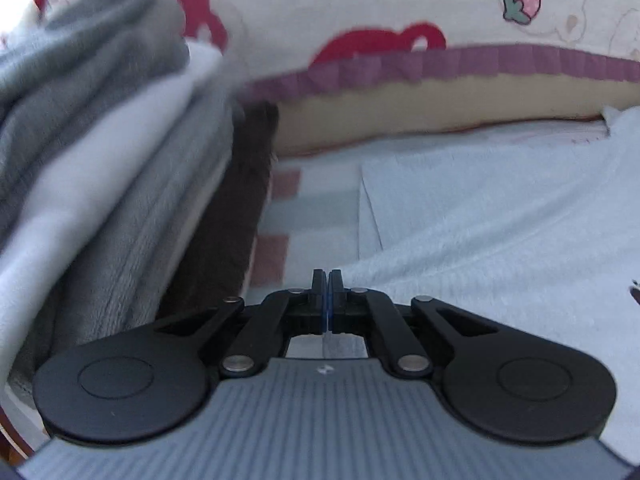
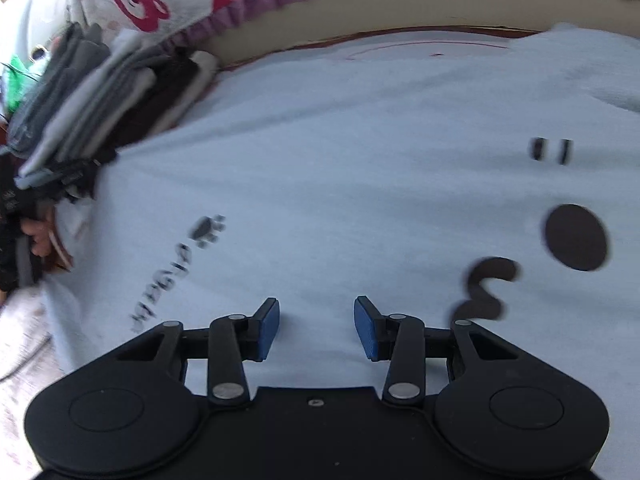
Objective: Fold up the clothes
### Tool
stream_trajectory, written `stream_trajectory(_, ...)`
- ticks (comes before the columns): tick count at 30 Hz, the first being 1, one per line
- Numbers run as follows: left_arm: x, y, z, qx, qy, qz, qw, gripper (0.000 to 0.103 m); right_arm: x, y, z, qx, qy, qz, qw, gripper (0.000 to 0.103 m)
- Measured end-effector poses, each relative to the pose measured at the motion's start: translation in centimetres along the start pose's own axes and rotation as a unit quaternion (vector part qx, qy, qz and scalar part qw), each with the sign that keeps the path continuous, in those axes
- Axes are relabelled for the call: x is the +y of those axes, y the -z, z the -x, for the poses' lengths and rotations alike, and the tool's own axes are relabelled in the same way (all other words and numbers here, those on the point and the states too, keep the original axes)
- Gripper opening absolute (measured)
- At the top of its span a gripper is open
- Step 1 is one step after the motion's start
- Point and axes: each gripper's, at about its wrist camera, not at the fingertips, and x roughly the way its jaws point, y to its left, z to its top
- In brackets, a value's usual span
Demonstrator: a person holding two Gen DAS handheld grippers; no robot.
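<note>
A light blue garment with black print marks lies spread flat on the bed. My left gripper is shut, and the garment's left edge rises right up to its closed tips, seemingly pinched there. In the right wrist view my right gripper hovers open low over the garment's near part, blue pads apart and nothing between them. At that view's far left, the left gripper and a hand show at the garment's edge, blurred.
A stack of folded grey, white and dark clothes stands close on the left. Behind it lies bedding with red and strawberry prints, a purple frill and a beige edge. A checked sheet shows between stack and garment.
</note>
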Motion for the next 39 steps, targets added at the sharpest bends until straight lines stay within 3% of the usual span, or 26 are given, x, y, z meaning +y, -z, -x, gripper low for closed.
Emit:
stream_trajectory(2, -0.5, 0.3, -1.4, 0.016, -0.013, -0.009, 0.9997, 0.000, -1.1, 0.6, 1.2, 0.000, 0.025, 0.001, 1.000, 0.047)
stream_trajectory(6, -0.3, 1.7, -4.4, 0.095, 0.003, -0.022, 0.9952, 0.000, -4.4, 3.2, 7.0, -0.033, 0.084, -0.054, 0.994, 0.049)
stream_trajectory(9, 0.0, 2.6, -5.5, 0.117, -0.044, -0.056, 0.9905, 0.000, -6.8, 7.0, 12.6, -0.068, 0.137, -0.113, 0.982, 0.050)
stream_trajectory(11, 0.6, 2.2, -5.7, 0.120, -0.049, -0.050, 0.9903, 0.000, -8.4, 10.4, 16.5, -0.093, 0.160, -0.162, 0.969, 0.051)
stream_trajectory(13, 0.2, 1.0, -4.1, 0.098, -0.021, -0.044, 0.9940, 0.001, -9.6, 13.9, 19.7, -0.116, 0.171, -0.207, 0.956, 0.052)
stream_trajectory(16, -2.8, -1.5, -1.2, 0.061, 0.050, -0.050, 0.9956, 0.004, -9.7, 19.3, 21.7, -0.135, 0.160, -0.277, 0.938, 0.057)
stream_trajectory(20, -8.4, -2.1, 1.8, 0.054, 0.158, -0.066, 0.9837, 0.010, -9.3, 24.8, 21.8, -0.152, 0.165, -0.321, 0.920, 0.057)
stream_trajectory(25, -15.4, -2.0, 5.2, 0.054, 0.291, -0.088, 0.9513, 0.015, -8.5, 25.5, 20.0, -0.181, 0.124, -0.320, 0.922, 0.057)
stream_trajectory(28, -17.9, -1.3, 7.3, 0.043, 0.349, -0.103, 0.9305, 0.025, -8.1, 24.7, 18.0, -0.169, 0.071, -0.297, 0.937, 0.057)
stream_trajectory(31, -18.1, -0.8, 8.5, 0.019, 0.360, -0.119, 0.9251, 0.036, -7.5, 24.6, 15.7, -0.162, 0.035, -0.284, 0.944, 0.055)
stream_trajectory(32, -18.1, -0.7, 8.9, 0.011, 0.362, -0.124, 0.9240, 0.038, -7.1, 24.2, 15.5, -0.171, 0.044, -0.266, 0.948, 0.040)
stream_trajectory(33, -18.1, -0.7, 9.3, 0.002, 0.361, -0.128, 0.9236, 0.042, -6.8, 23.7, 15.5, -0.178, 0.052, -0.251, 0.950, 0.015)
stream_trajectory(34, -18.1, -0.9, 9.5, -0.006, 0.359, -0.127, 0.9244, 0.042, -6.6, 23.0, 15.8, -0.191, 0.057, -0.242, 0.950, 0.009)
stream_trajectory(37, -17.7, -1.7, 8.6, -0.011, 0.381, -0.093, 0.9199, 0.042, -5.6, 20.3, 17.9, -0.252, 0.043, -0.213, 0.943, 0.007)
stream_trajectory(39, -17.2, -1.8, 8.5, -0.022, 0.402, -0.085, 0.9115, 0.042, -4.8, 17.4, 18.3, -0.259, 0.040, -0.185, 0.947, 0.007)
